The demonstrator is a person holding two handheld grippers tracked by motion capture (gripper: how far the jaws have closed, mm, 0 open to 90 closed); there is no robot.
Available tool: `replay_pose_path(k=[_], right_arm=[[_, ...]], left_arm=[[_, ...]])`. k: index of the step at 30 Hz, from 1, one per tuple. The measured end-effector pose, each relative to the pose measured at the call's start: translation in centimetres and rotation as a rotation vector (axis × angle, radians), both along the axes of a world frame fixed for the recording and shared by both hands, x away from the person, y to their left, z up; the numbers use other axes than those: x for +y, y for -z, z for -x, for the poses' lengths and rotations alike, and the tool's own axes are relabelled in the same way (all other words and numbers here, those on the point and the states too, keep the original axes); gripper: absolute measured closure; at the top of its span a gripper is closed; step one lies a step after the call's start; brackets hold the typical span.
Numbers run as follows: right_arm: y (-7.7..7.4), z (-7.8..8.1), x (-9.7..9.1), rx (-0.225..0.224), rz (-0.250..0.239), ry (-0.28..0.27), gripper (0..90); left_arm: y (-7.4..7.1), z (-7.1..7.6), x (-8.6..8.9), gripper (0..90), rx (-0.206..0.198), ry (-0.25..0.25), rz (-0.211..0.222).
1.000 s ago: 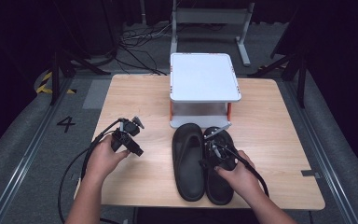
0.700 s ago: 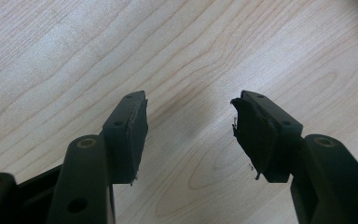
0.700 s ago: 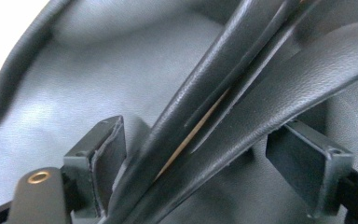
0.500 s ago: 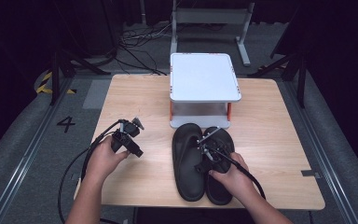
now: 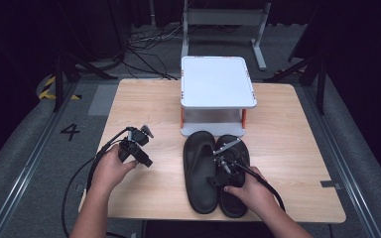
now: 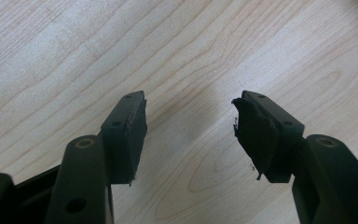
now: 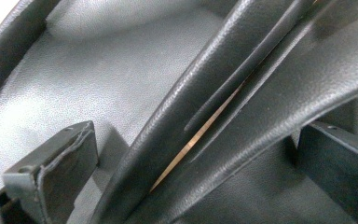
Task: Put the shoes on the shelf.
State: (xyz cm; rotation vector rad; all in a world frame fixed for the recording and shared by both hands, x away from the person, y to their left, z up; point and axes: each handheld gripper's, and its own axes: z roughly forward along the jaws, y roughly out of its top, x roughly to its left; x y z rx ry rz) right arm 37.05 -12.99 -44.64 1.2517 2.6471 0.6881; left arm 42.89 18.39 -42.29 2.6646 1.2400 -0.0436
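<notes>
Since the earlier frame the right tool (image 5: 222, 166) has just been opening, its jaws now straddling the touching inner edges of the black sandals (image 5: 213, 171), lying twelve-to-six on the table (image 5: 287, 148), while the left tool (image 5: 138, 148) is idling open at nine o'clock.

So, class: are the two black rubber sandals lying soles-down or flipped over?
Soles-down. Both black rubber sandals lie flat, side by side on the wooden table, footbeds and straps facing up.
</notes>
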Motion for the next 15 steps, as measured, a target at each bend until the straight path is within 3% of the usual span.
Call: replay_pose_path(k=[2,4,5,6,10,15], right_arm=[[0.1,0.2,-0.1,-0.01,-0.01,0.006,0.1],[-0.2,0.2,-0.1,0.0,-0.01,0.031,8.4],[-0.6,0.2,-0.1,0.003,-0.014,0.047,21.5],[-1.5,0.2,-0.1,0.021,-0.031,0.046,41.0],[-1.8,0.3,0.4,0.018,-0.004,0.036,45.8],[-2.0,0.3,0.5,0.019,-0.007,0.039,65.4]], left_arm=[[0.1,0.0,0.0,42.8,-0.003,-0.003,-0.003],[0.1,0.0,0.0,42.8,-0.006,0.002,-0.006],[0.1,0.0,-0.1,42.7,-0.001,-0.001,-0.001],[0.1,0.0,-0.1,42.5,0.001,-0.003,-0.002],[0.2,0.0,-0.3,42.5,0.003,0.007,-0.009],[0.2,0.0,-0.2,42.5,0.004,0.009,-0.002]])
